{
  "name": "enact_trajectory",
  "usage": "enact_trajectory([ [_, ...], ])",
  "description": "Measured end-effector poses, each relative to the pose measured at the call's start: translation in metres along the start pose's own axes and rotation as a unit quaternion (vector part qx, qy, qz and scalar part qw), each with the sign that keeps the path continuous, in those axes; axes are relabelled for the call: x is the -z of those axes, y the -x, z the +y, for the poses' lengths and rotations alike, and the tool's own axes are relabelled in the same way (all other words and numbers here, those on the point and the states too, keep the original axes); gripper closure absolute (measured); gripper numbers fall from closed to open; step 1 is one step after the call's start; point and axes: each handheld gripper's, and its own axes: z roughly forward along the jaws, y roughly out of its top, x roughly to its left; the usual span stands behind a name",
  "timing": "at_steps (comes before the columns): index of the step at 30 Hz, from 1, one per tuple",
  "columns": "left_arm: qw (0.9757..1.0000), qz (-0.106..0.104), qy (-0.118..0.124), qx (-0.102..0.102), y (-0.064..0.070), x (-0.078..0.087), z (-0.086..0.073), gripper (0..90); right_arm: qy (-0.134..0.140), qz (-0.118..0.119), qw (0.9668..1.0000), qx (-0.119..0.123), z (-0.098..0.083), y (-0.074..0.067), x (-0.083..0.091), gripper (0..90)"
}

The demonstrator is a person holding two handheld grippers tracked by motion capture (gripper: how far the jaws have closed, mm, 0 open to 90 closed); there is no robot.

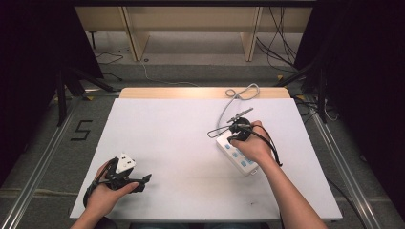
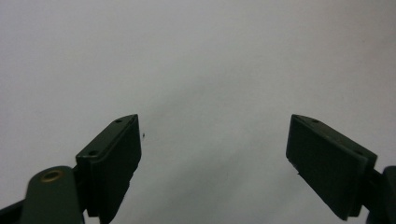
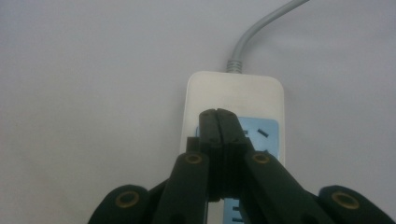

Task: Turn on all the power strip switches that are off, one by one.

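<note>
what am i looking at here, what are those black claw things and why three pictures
A person sits at a white table holding a hand-held gripper in each hand: black tools with two jaws that pinch. The wide picture comes from a camera above the table. The other two come from small cameras riding on each tool, looking along its jaws. The left gripper has its jaws wide apart over bare table, holding nothing. The right gripper has its jaws shut together, poised over the end of a white power strip with blue sockets; whether it touches is unclear. The strip's grey cord runs toward the far edge.
</note>
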Motion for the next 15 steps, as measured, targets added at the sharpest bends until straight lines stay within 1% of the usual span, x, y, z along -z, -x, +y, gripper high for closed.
enact_trajectory([
  [5, 1.0, 0.0, 0.0, 0.0, 0.0, 0.0, 0.0, 17.9, -0.008, -0.003, 1.0, 0.001, 0.002, 0.0, -0.005, 90.0],
  [15, 1.0, 0.0, 0.0, -0.001, 0.0, 0.0, 0.0, 17.9, -0.026, 0.0, 0.9997, 0.002, 0.005, 0.0, -0.014, 90.0],
])
